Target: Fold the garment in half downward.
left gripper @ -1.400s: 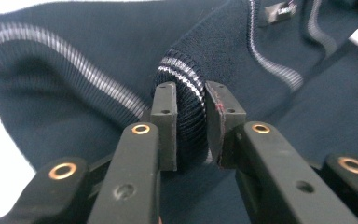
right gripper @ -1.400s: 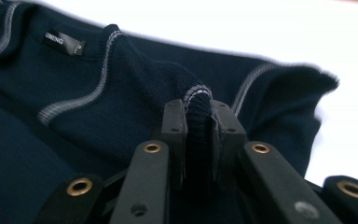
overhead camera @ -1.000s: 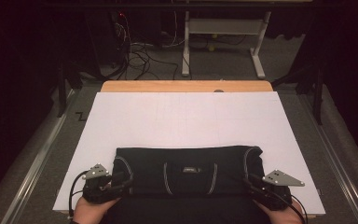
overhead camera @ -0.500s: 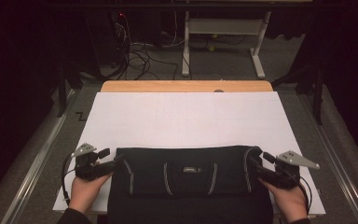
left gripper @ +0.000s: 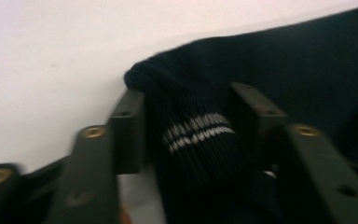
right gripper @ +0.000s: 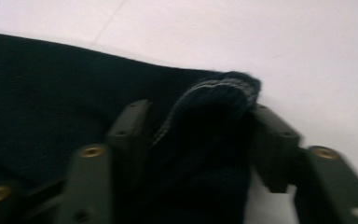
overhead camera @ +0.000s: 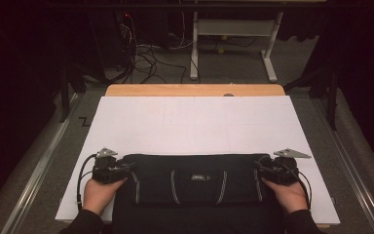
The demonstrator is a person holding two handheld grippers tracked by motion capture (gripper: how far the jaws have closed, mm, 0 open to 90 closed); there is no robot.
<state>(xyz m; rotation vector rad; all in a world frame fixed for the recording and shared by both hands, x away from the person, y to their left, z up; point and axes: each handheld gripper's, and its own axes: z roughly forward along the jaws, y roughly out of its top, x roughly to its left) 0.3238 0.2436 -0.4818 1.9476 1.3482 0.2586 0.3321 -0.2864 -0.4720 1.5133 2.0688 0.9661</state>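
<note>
Since a second ago the left gripper (overhead camera: 126, 168) and right gripper (overhead camera: 262, 165), each clamped on the dark sweater (overhead camera: 195, 183) (ribbed cuffs), have spread outward along the counter's near edge, likely tautening the fold

the folded dark knitted garment with pale stripes (overhead camera: 195, 183) lay on the white sheet-covered table (overhead camera: 195, 122), at its near edge; the left gripper (overhead camera: 126, 168) sat at the garment's left corner; the right gripper (overhead camera: 260, 165) at its right corner; a white metal stand (overhead camera: 231, 39) stood behind the table.
</note>
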